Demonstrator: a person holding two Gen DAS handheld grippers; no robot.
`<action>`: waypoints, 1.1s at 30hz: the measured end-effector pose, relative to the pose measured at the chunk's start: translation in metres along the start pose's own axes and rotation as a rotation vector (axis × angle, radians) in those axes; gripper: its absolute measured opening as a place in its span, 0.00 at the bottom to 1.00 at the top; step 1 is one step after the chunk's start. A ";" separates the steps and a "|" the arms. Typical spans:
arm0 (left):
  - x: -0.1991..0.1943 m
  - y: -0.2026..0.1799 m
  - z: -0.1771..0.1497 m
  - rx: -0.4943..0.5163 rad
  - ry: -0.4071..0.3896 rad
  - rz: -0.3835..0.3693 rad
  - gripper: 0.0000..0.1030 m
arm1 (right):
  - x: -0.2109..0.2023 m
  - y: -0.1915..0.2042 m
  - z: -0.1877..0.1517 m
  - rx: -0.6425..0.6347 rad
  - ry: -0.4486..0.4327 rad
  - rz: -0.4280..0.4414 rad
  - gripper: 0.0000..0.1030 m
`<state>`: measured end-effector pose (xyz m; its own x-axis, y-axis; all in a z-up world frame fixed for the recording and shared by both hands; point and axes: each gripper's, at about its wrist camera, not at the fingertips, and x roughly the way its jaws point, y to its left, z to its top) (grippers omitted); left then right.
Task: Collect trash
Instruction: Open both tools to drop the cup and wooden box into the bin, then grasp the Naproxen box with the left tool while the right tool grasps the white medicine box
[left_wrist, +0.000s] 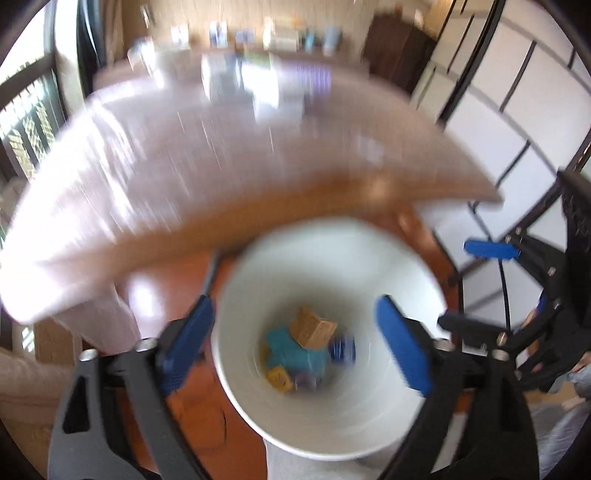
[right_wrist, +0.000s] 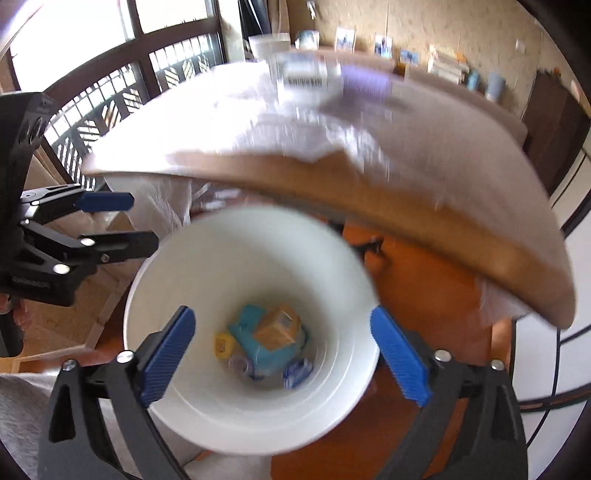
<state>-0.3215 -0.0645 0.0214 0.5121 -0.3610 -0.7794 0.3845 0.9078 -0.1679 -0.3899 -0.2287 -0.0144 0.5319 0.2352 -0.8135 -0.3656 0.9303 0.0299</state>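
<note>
Both grippers — left gripper (left_wrist: 295, 343) and right gripper (right_wrist: 282, 354) — hang wide open and empty, white bin (right_wrist: 207, 258) right below, wrappers (right_wrist: 266, 339) inside.

Left gripper (left_wrist: 295, 343): black frame, silver screw heads.
Right gripper (right_wrist: 282, 354): black frame, same silver screws.
Fingers (left_wrist: 402, 347): blue ribbed pads, long and flat.
Clothing: grey fabric at the lower edge.

- A home living room: framed photos (right_wrist: 382, 47) line a shelf at upper right.
- Barred window (right_wrist: 110, 74) at upper left.
- Dark wooden cabinet (left_wrist: 400, 55) at upper right; polished wood floor (right_wrist: 424, 295) below.
</note>
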 end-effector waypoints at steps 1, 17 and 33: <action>-0.010 0.003 0.008 0.006 -0.043 0.005 0.96 | -0.005 0.002 0.010 -0.009 -0.032 0.000 0.94; 0.023 0.083 0.140 0.198 -0.111 0.095 0.98 | 0.033 0.006 0.148 -0.017 -0.164 -0.092 0.95; 0.132 0.119 0.214 0.334 0.000 -0.102 0.96 | 0.117 -0.013 0.209 0.068 -0.090 -0.071 0.68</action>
<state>-0.0444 -0.0498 0.0277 0.4580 -0.4464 -0.7688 0.6637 0.7470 -0.0383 -0.1637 -0.1548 0.0115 0.6223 0.1894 -0.7595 -0.2738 0.9617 0.0155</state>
